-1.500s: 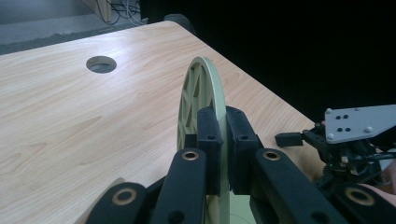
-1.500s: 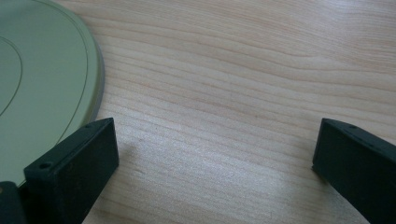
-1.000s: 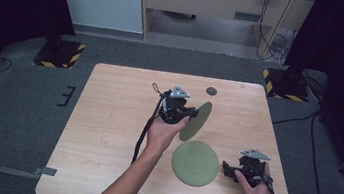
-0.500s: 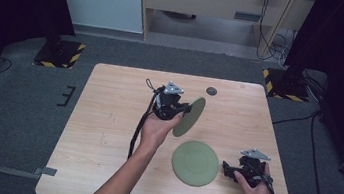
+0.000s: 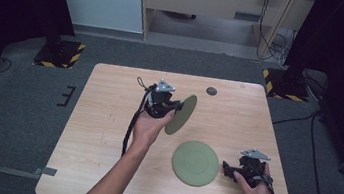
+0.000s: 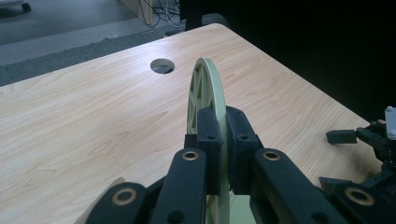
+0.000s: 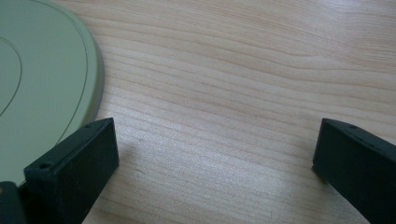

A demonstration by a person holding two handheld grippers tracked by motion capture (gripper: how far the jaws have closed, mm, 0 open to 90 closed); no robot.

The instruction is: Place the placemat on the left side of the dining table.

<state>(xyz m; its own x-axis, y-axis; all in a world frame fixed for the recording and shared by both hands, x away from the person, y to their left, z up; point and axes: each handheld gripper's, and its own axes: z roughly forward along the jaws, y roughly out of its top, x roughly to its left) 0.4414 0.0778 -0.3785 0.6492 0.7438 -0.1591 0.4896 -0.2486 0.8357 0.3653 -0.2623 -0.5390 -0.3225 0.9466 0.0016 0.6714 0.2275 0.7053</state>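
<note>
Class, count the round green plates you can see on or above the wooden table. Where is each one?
2. One round green plate is held on edge by the left gripper; the other green plate lies flat on the table, beside the right gripper.

Counter (image 5: 104, 133): light wood, wavy grain. Dark round hole (image 5: 211, 90) near its far edge.
Flat plate (image 5: 195, 162) lying on the counter: sage green, faint concentric rings on its face.
Held plate (image 5: 181, 114), up beyond the flat plate: same pale green, ribbed spoke pattern on its underside in the left gripper view.
Left gripper (image 5: 163, 105) and right gripper (image 5: 243, 171): black, jaws black, grey plate on top of each.
Floor (image 5: 17, 107) around the counter: dark grey carpet; yellow-black hazard stripes (image 5: 72, 56) left of the counter's far corner.
</note>
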